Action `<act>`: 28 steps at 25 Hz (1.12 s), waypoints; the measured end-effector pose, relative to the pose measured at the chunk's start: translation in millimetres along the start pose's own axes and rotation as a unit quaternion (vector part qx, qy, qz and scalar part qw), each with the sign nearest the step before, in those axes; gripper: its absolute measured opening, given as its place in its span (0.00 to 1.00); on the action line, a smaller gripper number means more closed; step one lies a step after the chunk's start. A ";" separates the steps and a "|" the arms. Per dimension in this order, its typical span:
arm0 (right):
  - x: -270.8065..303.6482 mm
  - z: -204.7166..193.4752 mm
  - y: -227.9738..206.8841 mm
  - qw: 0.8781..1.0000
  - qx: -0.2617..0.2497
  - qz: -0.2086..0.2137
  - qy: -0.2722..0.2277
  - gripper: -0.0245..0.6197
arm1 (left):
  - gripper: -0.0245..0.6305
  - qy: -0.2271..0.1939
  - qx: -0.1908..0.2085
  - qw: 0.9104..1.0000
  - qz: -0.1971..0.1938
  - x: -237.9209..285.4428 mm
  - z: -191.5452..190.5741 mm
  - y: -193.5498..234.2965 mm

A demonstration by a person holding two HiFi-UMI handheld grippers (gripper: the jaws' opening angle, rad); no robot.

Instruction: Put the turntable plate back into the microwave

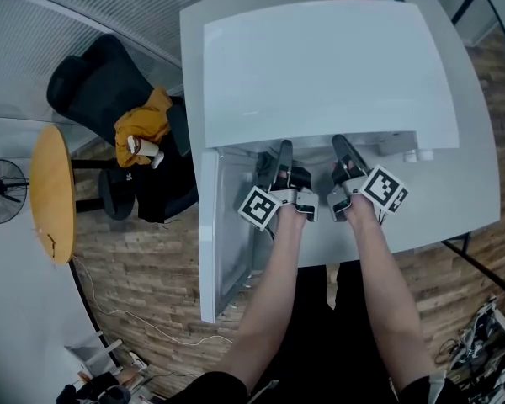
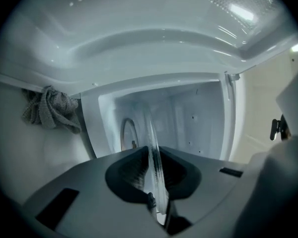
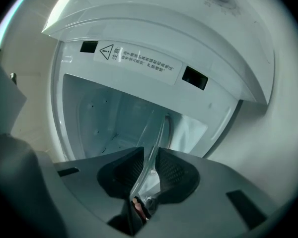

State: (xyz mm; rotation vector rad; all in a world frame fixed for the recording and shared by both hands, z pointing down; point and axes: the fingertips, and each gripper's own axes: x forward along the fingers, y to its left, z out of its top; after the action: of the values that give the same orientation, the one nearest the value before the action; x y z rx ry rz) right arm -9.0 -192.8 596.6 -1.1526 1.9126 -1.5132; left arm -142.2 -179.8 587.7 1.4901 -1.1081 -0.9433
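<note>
A white table (image 1: pixel 471 192) is carrying a white microwave (image 1: pixel 320 66), seen from above, with its door (image 1: pixel 212 225) hanging open on the left side. The pale, bare-walled cavity (image 2: pixel 193 118) is filling the middle of both gripper views, and a strip with a warning label (image 3: pixel 139 61) is showing on the frame around the opening.

The turntable plate (image 2: pixel 153 130) is sitting at the mouth of the microwave, held between the two grippers, with its far part reaching into the cavity. In both gripper views it is showing edge-on as a thin strip of clear glass, catching pale streaks of light along its rim and letting the cavity walls show through. In the head view the microwave's top is hiding it.

The left gripper (image 2: pixel 151 155) is pinching the plate's near rim, its dark ribbed pads pressing on the glass from both sides. The right gripper (image 3: pixel 150 155) is clamping the rim in the same way, the glass running up from between its pads. In the head view both are pointing into the opening side by side.
</note>
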 end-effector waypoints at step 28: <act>20.6 9.6 1.3 0.999 -0.029 -0.041 0.008 0.26 | 0.09 -0.021 -0.087 0.996 0.012 26.7 6.5 14.2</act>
State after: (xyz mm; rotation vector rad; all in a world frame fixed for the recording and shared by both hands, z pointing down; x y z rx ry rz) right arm -13.5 -215.0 595.6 -1.2633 1.9520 -1.5230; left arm -143.5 -208.2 600.0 1.3180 -1.0427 -1.0313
